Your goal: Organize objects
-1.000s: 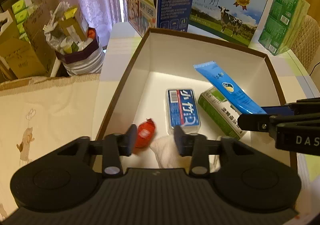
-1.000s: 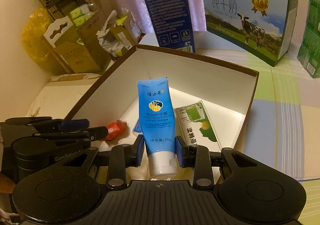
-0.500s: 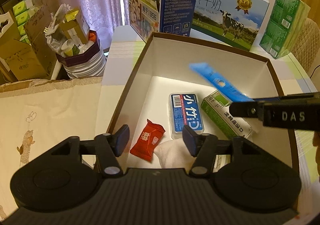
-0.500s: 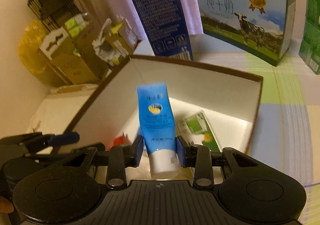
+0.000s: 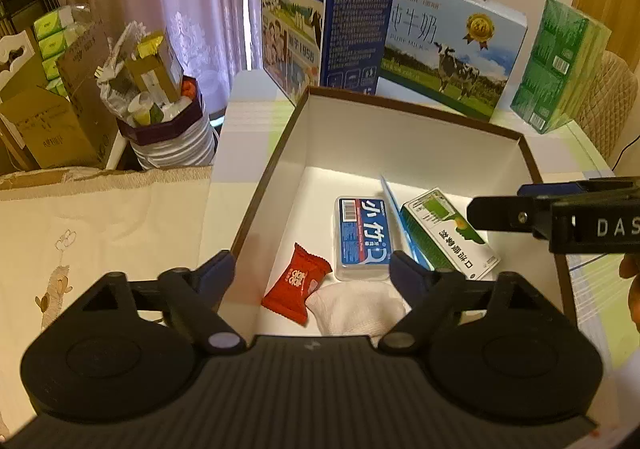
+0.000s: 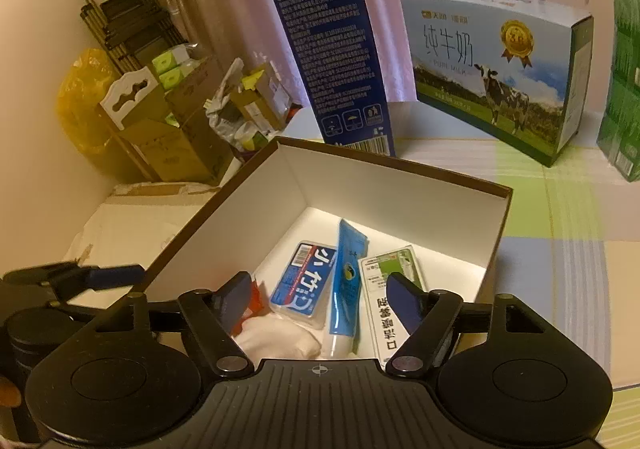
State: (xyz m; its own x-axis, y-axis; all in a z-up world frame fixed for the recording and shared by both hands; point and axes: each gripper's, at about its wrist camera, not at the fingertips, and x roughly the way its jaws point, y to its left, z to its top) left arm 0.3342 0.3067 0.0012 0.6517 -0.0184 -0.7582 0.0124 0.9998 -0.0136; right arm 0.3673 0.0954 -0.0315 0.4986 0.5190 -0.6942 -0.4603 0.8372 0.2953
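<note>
- Inside the open white box (image 6: 256, 205) with a brown rim, on the worktop (image 6: 560, 225), five small things lie on the floor of the box
- The blue tube (image 6: 346, 291) rests on its edge, wedged between the blue-labelled clear case (image 6: 304, 291) and the green-and-white carton (image 6: 394, 313), its white cap toward the near wall
- A red sweet wrapper (image 5: 298, 289) and a white cloth (image 5: 358, 307) lie at the near end of the box, the cloth touching the wrapper and the case
- The right gripper (image 6: 318, 299) hangs above the near end of the box, jaws spread wide and holding nothing
- The left gripper (image 5: 312, 269) hovers over the box's near left corner, jaws likewise wide and empty
- Behind the box stand a tall dark-blue milk carton (image 5: 332, 9), a pale-blue milk case with a cow (image 5: 452, 45) and a green pack (image 5: 560, 65)
</note>
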